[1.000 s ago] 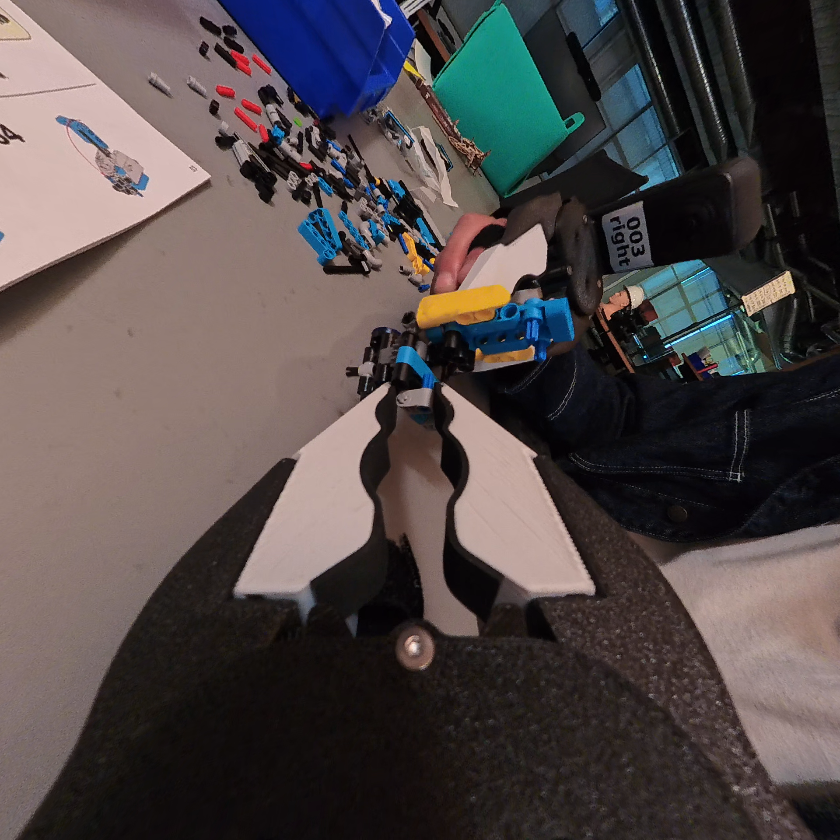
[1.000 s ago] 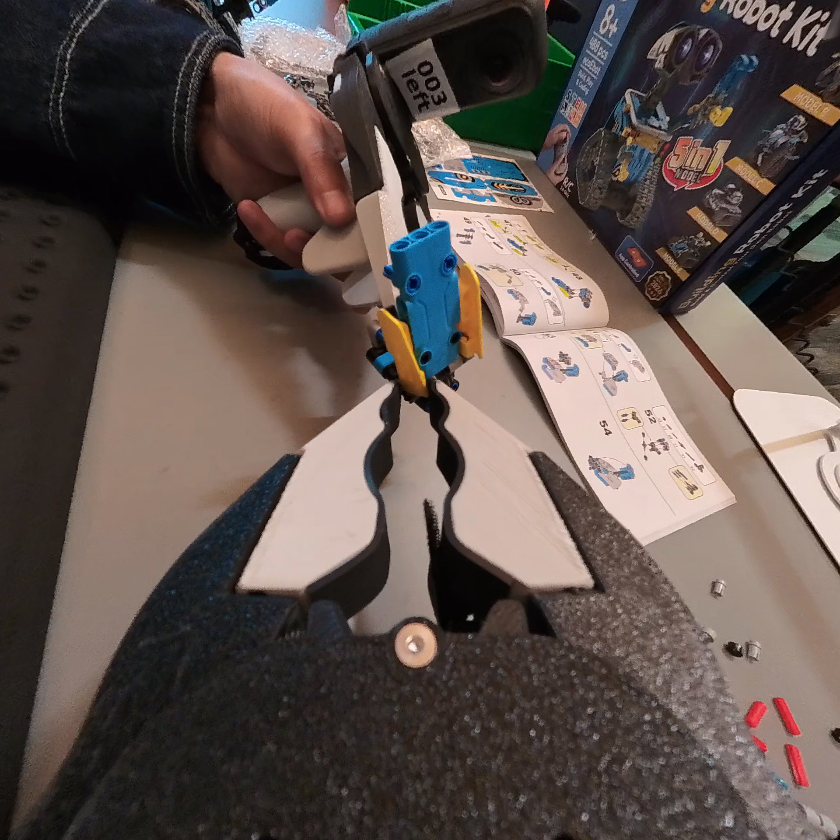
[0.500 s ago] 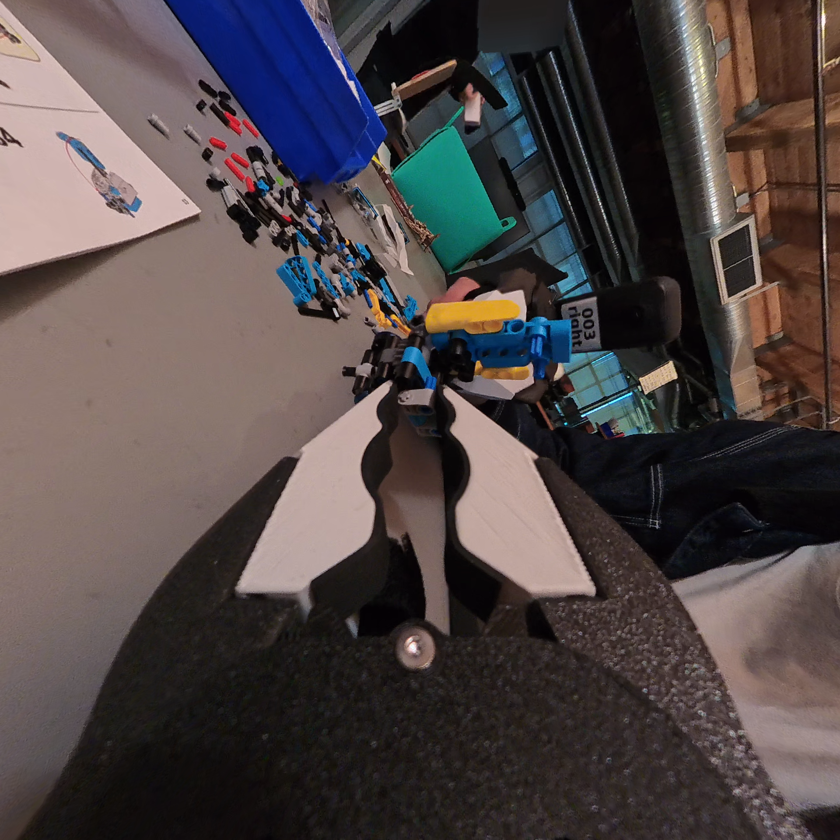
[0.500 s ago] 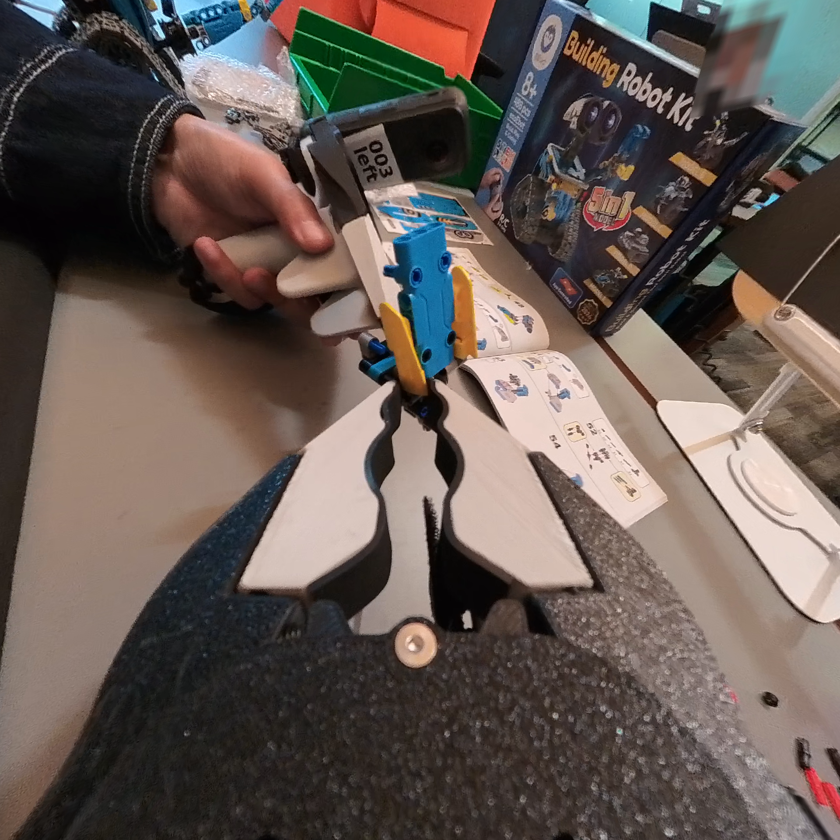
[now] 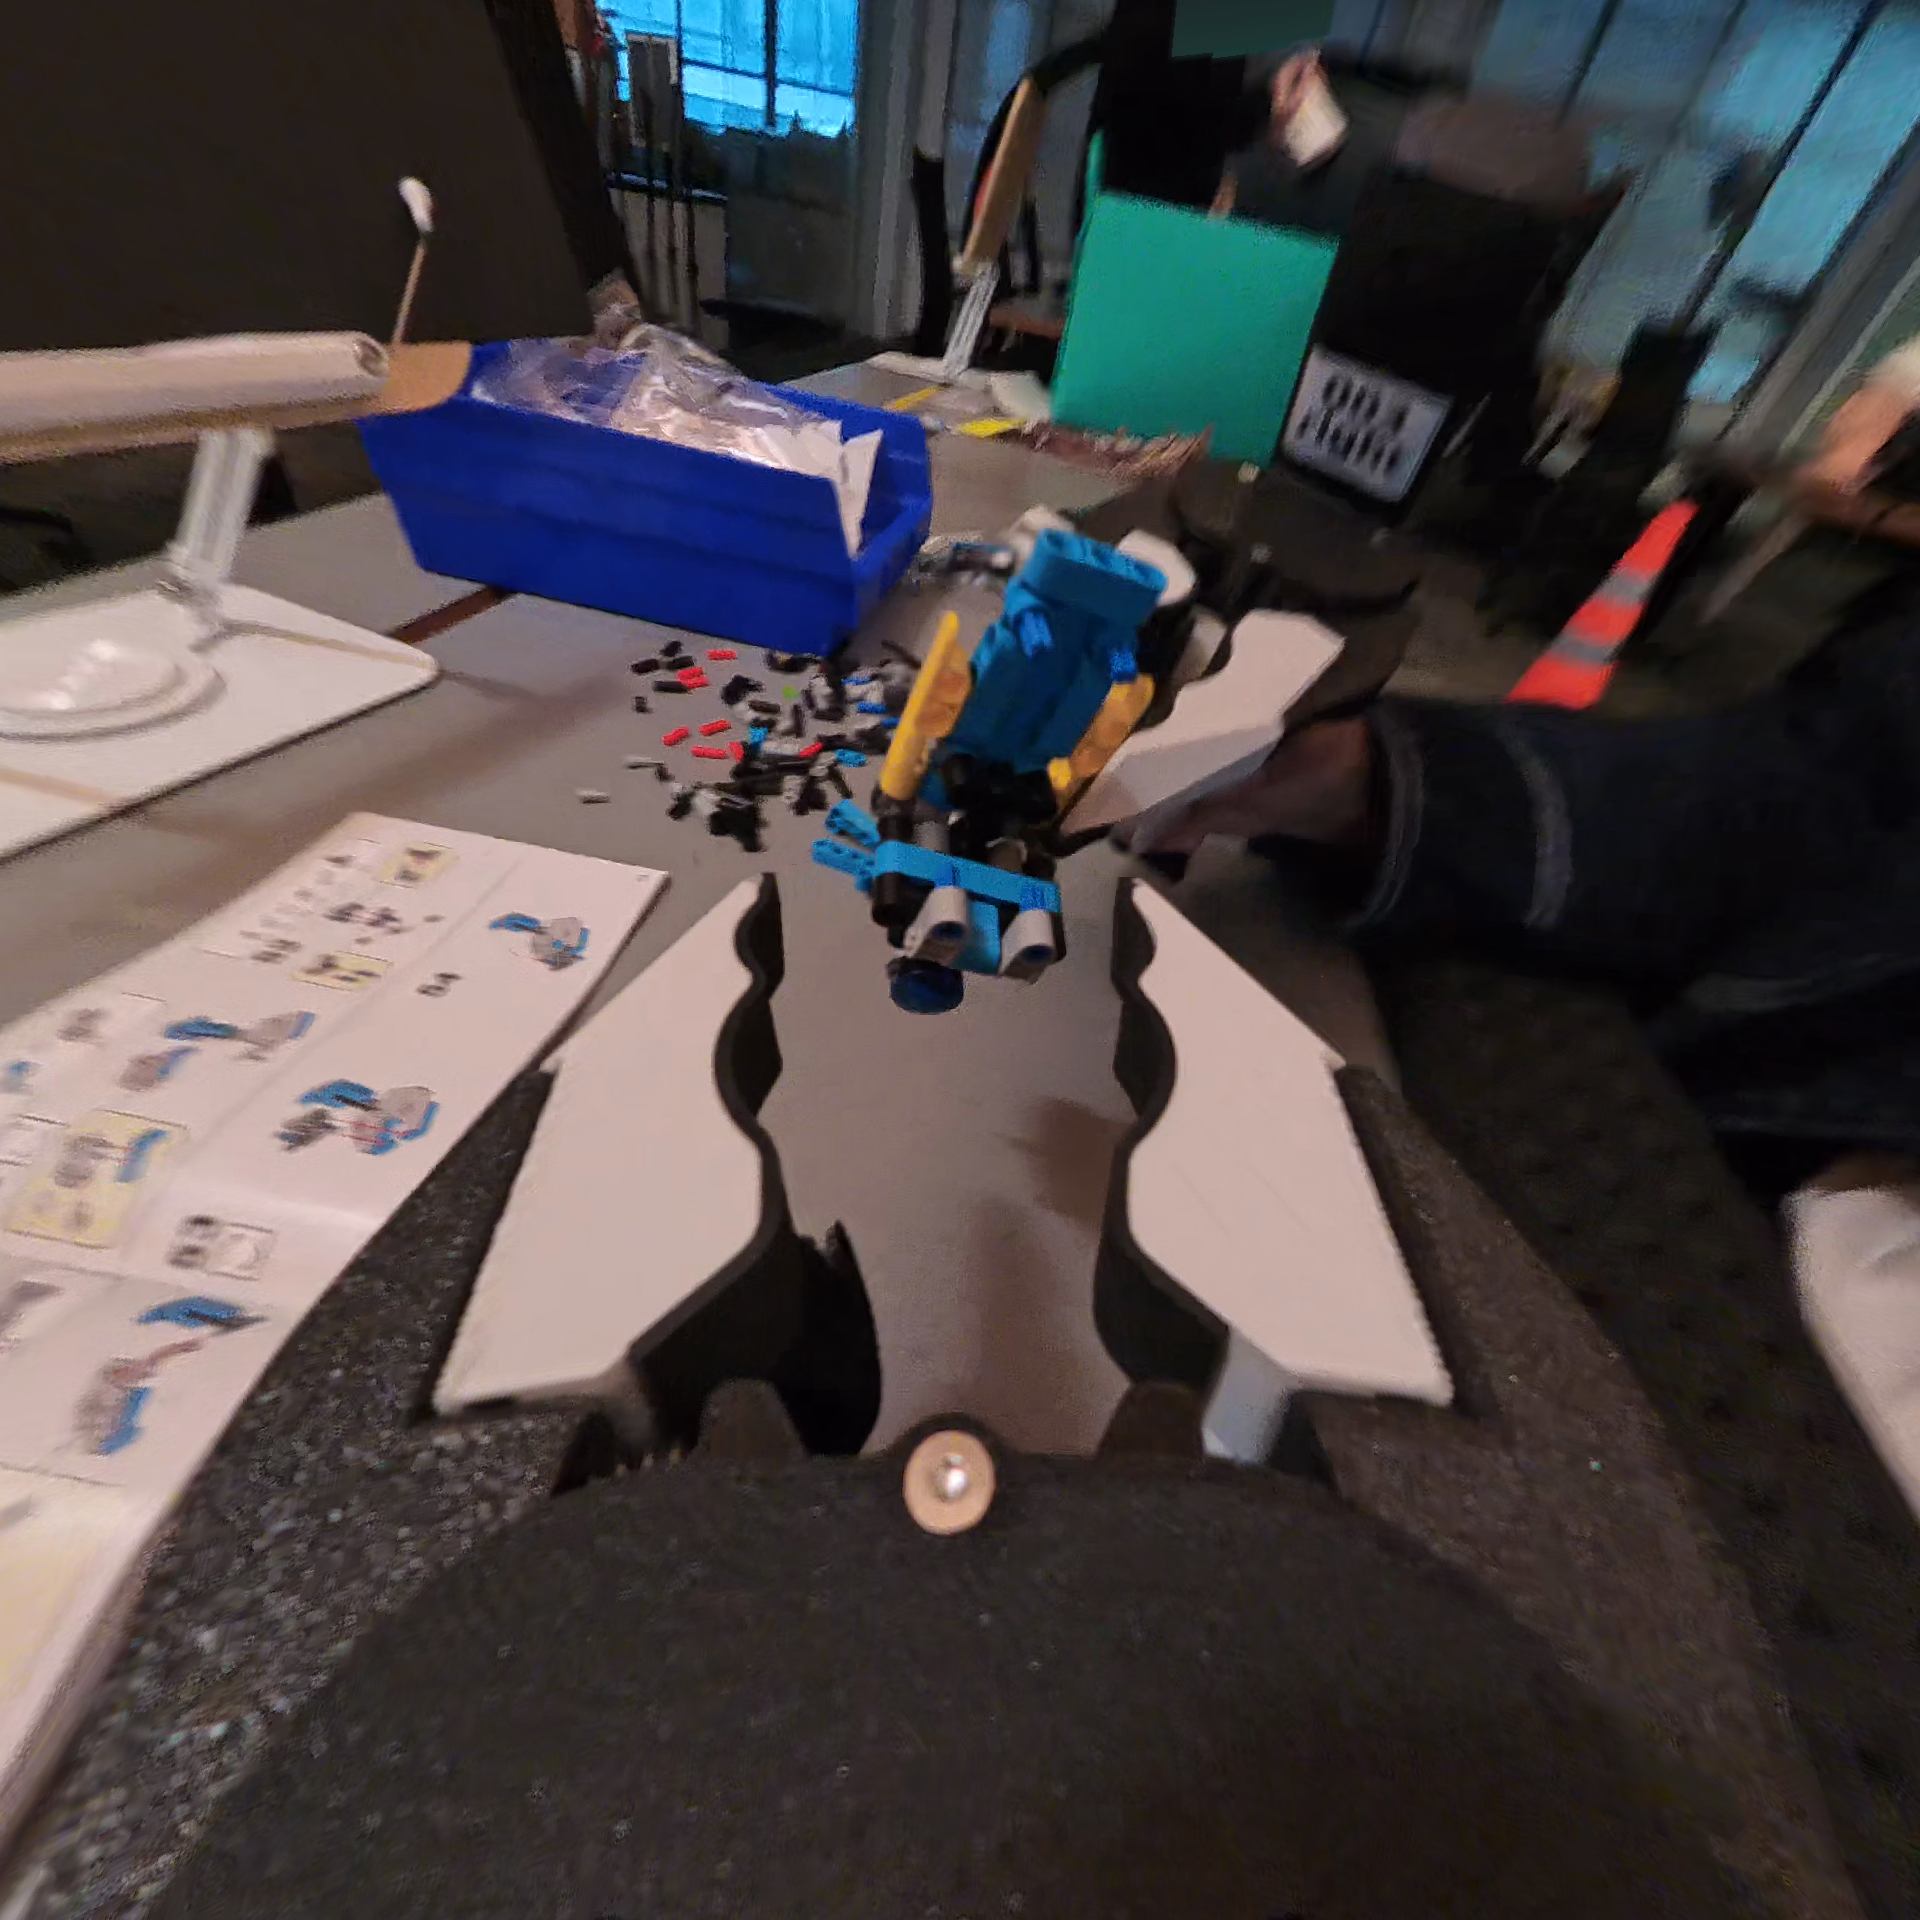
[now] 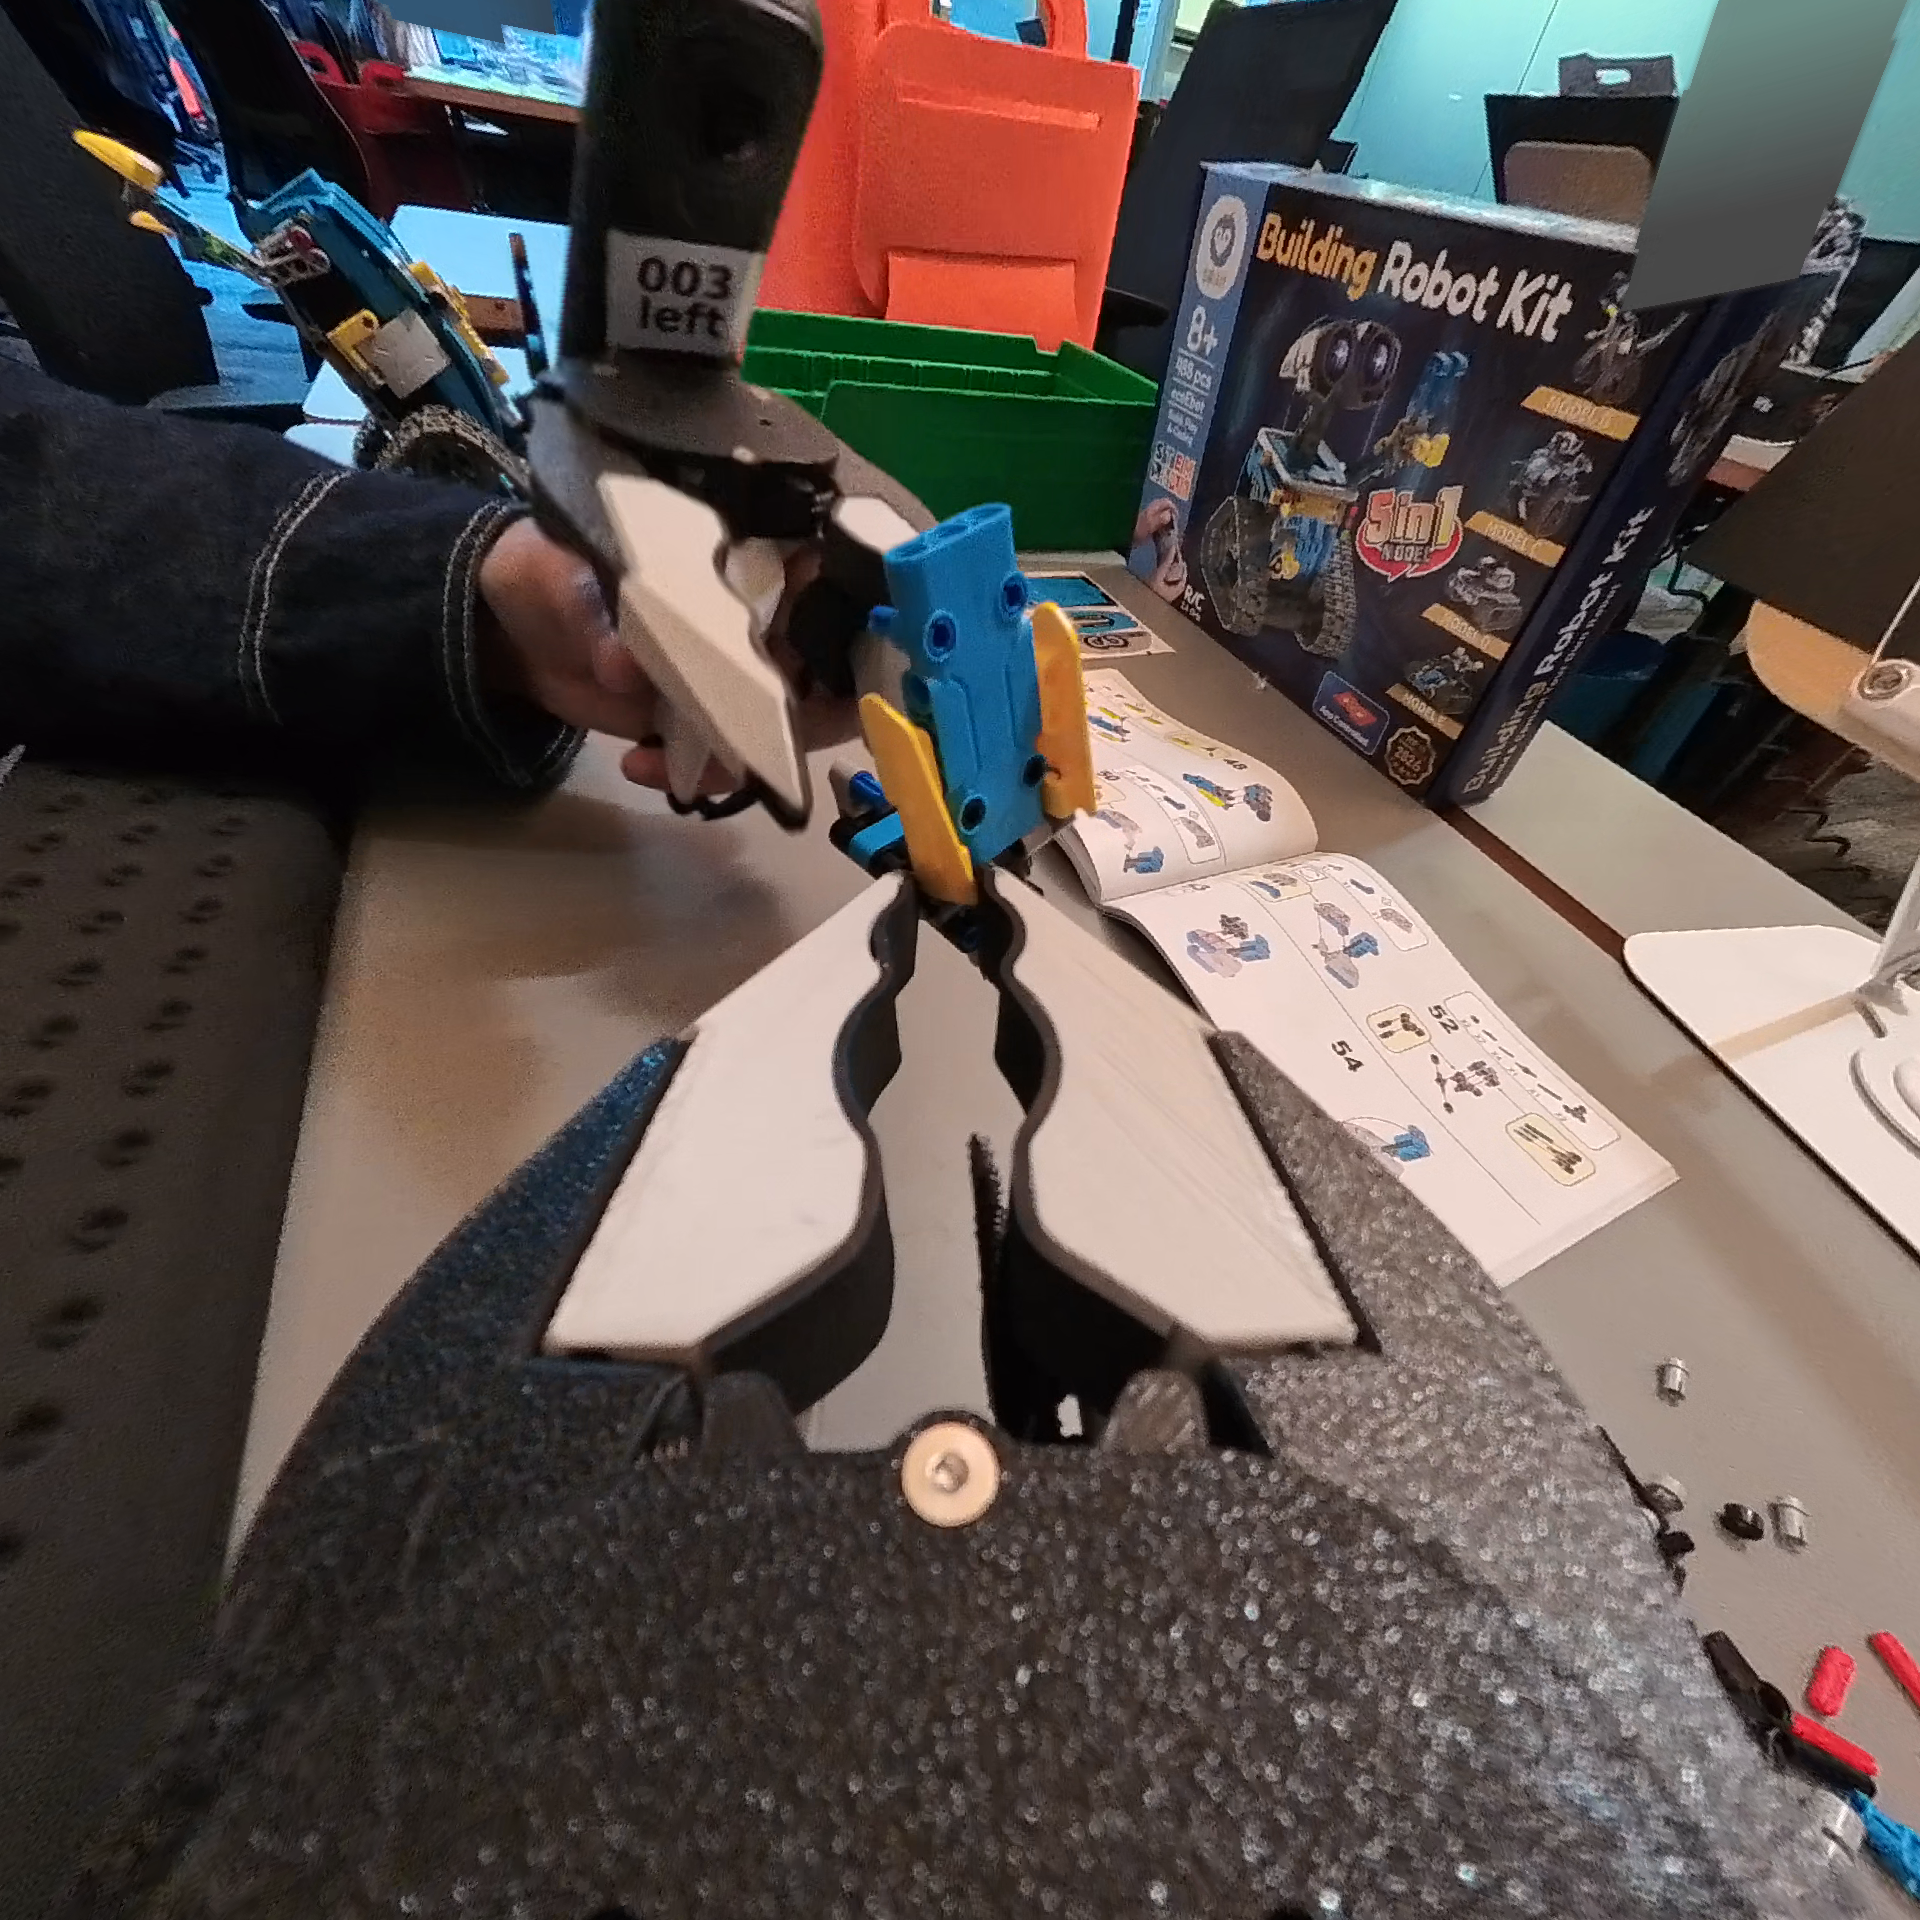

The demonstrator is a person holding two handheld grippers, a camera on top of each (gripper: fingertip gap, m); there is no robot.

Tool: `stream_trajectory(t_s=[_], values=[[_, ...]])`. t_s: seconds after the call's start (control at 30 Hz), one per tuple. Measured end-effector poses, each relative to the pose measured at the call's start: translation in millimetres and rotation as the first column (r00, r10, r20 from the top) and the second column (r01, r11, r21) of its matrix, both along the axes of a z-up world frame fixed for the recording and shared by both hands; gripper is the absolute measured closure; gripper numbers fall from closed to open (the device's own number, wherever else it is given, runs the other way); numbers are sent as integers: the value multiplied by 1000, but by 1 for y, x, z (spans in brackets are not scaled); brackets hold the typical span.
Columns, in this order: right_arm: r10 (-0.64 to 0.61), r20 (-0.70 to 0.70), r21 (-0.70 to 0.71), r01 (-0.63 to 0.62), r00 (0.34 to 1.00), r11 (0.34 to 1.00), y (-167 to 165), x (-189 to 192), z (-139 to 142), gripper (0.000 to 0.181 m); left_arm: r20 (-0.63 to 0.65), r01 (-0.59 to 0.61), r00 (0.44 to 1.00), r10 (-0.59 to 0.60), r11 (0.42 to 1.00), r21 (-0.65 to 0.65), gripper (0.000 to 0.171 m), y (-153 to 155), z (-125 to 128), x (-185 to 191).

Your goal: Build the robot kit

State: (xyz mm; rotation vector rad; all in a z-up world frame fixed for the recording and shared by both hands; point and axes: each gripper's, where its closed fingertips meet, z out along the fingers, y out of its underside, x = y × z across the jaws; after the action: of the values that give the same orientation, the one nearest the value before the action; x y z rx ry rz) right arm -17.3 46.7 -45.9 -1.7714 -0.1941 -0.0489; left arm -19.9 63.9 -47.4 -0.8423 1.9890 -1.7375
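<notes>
- Across the grey tabletop [image 6: 540,997] everything is laid out around the person's seat: the kit box [image 6: 1455,457] stands upright at the far edge, its front facing the seat, probably so the pictured models can be seen while building.
- Beside the loose parts sits a blue bin [image 5: 644,509], filled with clear plastic bags; it looks like a place for emptied packaging, kept near but off the working patch.
- An open instruction booklet [image 6: 1351,997] lies flat just beyond the right gripper, its pages turned up where they can be read during the work.
- The right gripper [image 6: 951,904] has its fingers clamped on the lower end of the small blue-and-yellow toy model [image 6: 971,717], holding it upright above the tabletop. Gripping it low leaves the blue body and yellow side plates free.
- The left gripper [image 5: 940,904] has its fingers spread wide with nothing between them. It is apart from the model, whose grey and blue lower pieces hang just ahead of the gap; in the right wrist view its white fingers [image 6: 717,665] point down beside the model without touching it.
- A scatter of small black, red and blue parts [image 5: 748,738] lies spread in a single layer in front of the bin, seemingly so that each piece can be found and picked singly.
</notes>
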Motion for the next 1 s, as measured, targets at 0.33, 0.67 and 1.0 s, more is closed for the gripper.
stream_trajectory(t_s=[0.33, 0.67, 1.0], values=[[-38, -28, -6, 38, 999, 999, 1, 2, 1, 171, 194, -146, 976, 104, 965, 218, 129, -8, -9, 7], [-37, -90, -32, 35, 995, 999, 9, -1, -7, 171, 151, -110, 983, 101, 992, 58, 130, -3, 6, 5], [-56, -114, -46, 51, 992, 998, 4, 7, -10, 171, 97, -94, 993, 66, 940, 328, 129, 3, -39, 9]])
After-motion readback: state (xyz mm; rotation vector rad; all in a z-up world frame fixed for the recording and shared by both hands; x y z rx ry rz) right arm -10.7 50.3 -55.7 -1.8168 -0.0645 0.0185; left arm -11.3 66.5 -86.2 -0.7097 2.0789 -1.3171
